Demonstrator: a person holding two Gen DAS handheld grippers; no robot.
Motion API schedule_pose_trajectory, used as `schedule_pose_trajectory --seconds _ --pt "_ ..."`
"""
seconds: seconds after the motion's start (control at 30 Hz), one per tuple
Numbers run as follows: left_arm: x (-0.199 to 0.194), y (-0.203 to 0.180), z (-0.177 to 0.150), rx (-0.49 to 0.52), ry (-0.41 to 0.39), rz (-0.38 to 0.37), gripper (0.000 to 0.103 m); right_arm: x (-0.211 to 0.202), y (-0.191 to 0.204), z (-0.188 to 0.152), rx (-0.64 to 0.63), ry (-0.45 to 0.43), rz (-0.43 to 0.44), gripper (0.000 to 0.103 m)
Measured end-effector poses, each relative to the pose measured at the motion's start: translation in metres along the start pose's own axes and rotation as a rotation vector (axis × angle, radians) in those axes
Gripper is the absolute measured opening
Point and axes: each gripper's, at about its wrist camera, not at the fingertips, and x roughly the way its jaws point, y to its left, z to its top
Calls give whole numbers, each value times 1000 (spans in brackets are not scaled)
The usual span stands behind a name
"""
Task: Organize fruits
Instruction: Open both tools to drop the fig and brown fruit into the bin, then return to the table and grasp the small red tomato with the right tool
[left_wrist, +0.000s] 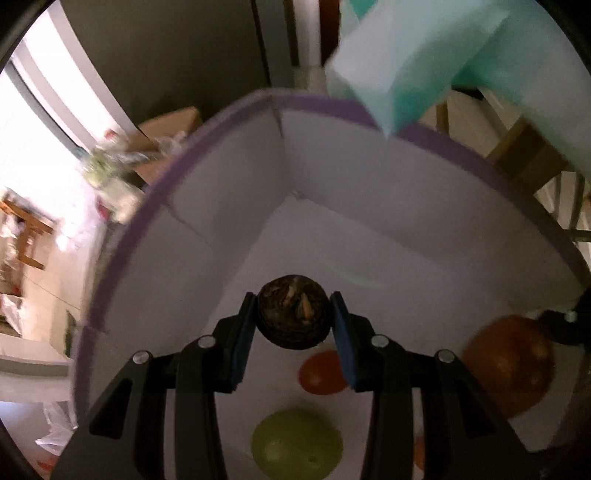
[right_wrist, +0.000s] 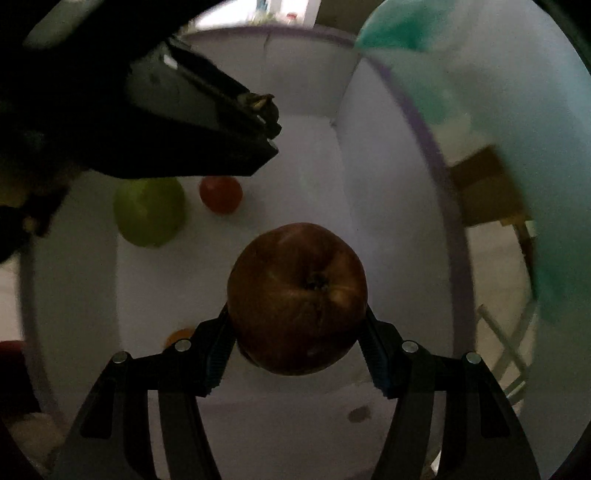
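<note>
Inside a white box with a purple rim (left_wrist: 229, 110), 2 fruits are held above the floor at once. The left gripper (left_wrist: 293, 325) is closed to a narrow gap around a small dark, round fruit (left_wrist: 293, 319), pinched between both pads; the right gripper (right_wrist: 297, 332) is spread much wider and clamped on a reddish-brown apple (right_wrist: 297, 299), gripped low on its sides. On the box floor below lie a green fruit (right_wrist: 149, 210) and a small red fruit (right_wrist: 221, 194), just beside each other, with a small orange fruit (right_wrist: 181, 334) partly hidden nearer the right gripper. The step in hand is judged to be setting both fruits down inside: each is best lowered onto bare floor, apart from the resting fruits, and released only once touching, so that rolling is avoided.
</note>
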Motion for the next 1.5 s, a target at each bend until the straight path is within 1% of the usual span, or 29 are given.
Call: schedule_pose_trajectory --seconds 0.07,0.13,0.2,0.33,0.37,0.4,0.43,0.47,0.53,0.6,0.63,0.7,0.73,0.83,0.87,0.9,0.97,1.0,1.07,1.1,1.13,1.17,1.2,1.23,1.3,1.33,1.37,1.43,1.5 --pt "5 -4 0 21 23 12 41 11 5 5 -20 40 -4 61" --pt "12 -3 0 18 58 17 42 15 9 8 -33 42 0 61" --pt "18 0 -1 3 83 -4 42 18 9 11 -34 46 4 61" --pt "23 2 -3 -8 102 -7 42 18 6 11 -26 56 11 61" --pt "23 3 -3 -9 100 -2 47 19 5 10 -21 59 15 61" --pt "22 4 -3 -11 95 2 54 18 4 10 -18 58 16 61" --pt "20 2 -4 -15 84 4 59 17 1 11 -18 46 17 63" --pt "18 2 -5 -14 76 8 66 10 1 10 -16 10 8 64" --pt "14 1 -7 -11 55 29 71 5 -8 10 -2 -27 17 72" --pt "6 -1 -10 -16 35 61 78 -4 -10 8 2 -45 25 72" --pt "1 -2 -11 -18 26 73 79 -10 -10 5 -2 -61 25 73" --pt "-10 -3 -15 -26 6 90 82 -29 -10 -4 -13 -105 34 74" --pt "-19 -3 -17 -34 -8 110 82 -45 -11 -12 -17 -139 55 74" --pt "-58 -7 -24 -54 -57 210 82 -90 -13 -34 -29 -254 96 74" --pt "-75 -9 -26 -66 -88 244 84 -115 -22 -50 -22 -322 114 74" --pt "-99 -11 -27 -87 -147 279 87 -138 -28 -65 -8 -386 130 76" --pt "-133 -13 -27 -120 -240 302 92 -184 -49 -92 40 -528 136 82" --pt "-157 -19 -24 -136 -304 305 93 -200 -59 -105 65 -580 125 84" --pt "-188 -32 -15 -131 -386 290 97 -230 -77 -131 146 -673 81 87" --pt "-202 -43 -12 -121 -424 276 102 -237 -85 -140 182 -693 60 87" --pt "-217 -61 -5 -95 -469 242 102 -242 -102 -153 220 -707 36 87" --pt "-226 -80 3 -59 -488 209 102 -245 -116 -168 274 -715 5 87" --pt "-230 -95 13 -25 -490 183 102 -250 -137 -184 329 -717 -18 87" --pt "-236 -124 23 42 -484 112 102 -248 -147 -197 384 -719 -34 87" --pt "-235 -160 45 136 -473 -21 102 -238 -163 -229 522 -717 -62 87" --pt "-236 -193 53 187 -482 -82 102 -235 -175 -243 579 -711 -82 87" --pt "-239 -221 57 220 -491 -116 102 -234 -197 -253 655 -698 -115 87" --pt "-229 -266 77 269 -506 -168 102 -226 -228 -284 790 -675 -152 87" --pt "-215 -303 99 280 -495 -228 102 -221 -255 -309 896 -664 -153 87"
